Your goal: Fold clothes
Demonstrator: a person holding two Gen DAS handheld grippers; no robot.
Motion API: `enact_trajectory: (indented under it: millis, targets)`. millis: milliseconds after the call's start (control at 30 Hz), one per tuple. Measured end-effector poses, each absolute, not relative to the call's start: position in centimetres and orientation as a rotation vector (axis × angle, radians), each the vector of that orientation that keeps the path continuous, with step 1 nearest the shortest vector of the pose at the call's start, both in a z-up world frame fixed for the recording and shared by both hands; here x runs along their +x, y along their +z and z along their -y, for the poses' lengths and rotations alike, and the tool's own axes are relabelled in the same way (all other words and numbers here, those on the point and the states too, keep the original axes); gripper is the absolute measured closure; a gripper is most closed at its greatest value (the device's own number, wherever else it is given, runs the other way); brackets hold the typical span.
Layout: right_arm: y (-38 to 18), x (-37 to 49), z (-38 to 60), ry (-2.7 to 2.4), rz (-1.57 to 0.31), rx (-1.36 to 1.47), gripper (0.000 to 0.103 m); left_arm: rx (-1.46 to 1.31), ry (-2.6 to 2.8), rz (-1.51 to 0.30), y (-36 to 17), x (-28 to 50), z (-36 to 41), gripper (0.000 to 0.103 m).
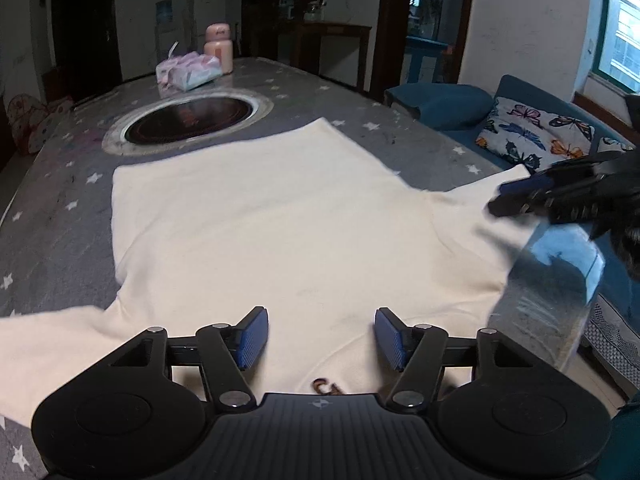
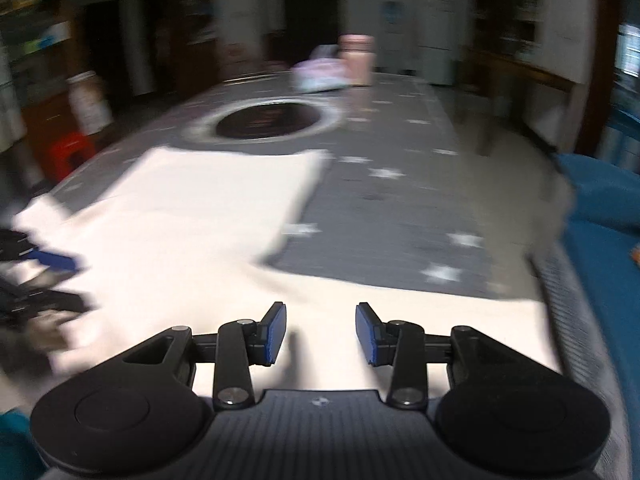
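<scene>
**Shirt spread flat, no fold made yet**

Nearest to us in the left wrist view, the left gripper (image 1: 321,338) hovers over the collar end of the cream shirt (image 1: 280,220), its blue fingers (image 1: 253,336) standing well apart with only bare cloth showing between them. Nothing pinched there. A small brown mark sits on the fabric just under the gripper body; it is too cut off to read.

Over to the right wrist view, and it is heavily blurred. The right gripper (image 2: 321,332) is over the shirt's right sleeve (image 2: 400,320), the fingers parted, narrower than the left pair, and no cloth caught between them as far as the blur allows. From the left camera that same gripper (image 1: 516,200) shows at the right edge, above the sleeve near the corner of the bench (image 1: 60,220).

Further out, the shirt lies back-up or front-up, I cannot tell which, spread across the grey star-patterned cover. The body is flat, both sleeves out to the sides, the hem at the far end just short of the round dark hob (image 1: 188,122) set into the bench. Beyond that, a pack of tissues (image 1: 188,70) and a pink bottle (image 1: 219,48) stand side by side, well clear of the shirt.

So where are we? By my reading, right at the start: the shirt is laid out and smoothed, but no sleeve is turned in and no fold shows. Everything is left to do: sleeves in, then the body folded over.
</scene>
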State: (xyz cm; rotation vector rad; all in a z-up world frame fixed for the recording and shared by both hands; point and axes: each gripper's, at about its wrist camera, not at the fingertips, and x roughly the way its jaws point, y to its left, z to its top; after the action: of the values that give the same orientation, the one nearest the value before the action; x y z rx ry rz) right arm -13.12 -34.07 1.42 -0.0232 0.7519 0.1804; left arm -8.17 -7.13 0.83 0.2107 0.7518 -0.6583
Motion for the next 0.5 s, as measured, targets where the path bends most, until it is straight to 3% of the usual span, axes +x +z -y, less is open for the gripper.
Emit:
enact_trajectory:
  millis: [233, 500]
  targets:
    - [0.9, -13.2, 29.5, 0.345, -0.792, -0.126, 0.065, 0.229, -0.728, -0.736, 0.9, -8.8, 8.8, 0.040]
    - [0.4, -13.9, 35.1, 0.079, -0.808, -0.035, 0.065, 0.238, -0.818, -0.735, 0.9, -8.1, 11.7, 0.040]
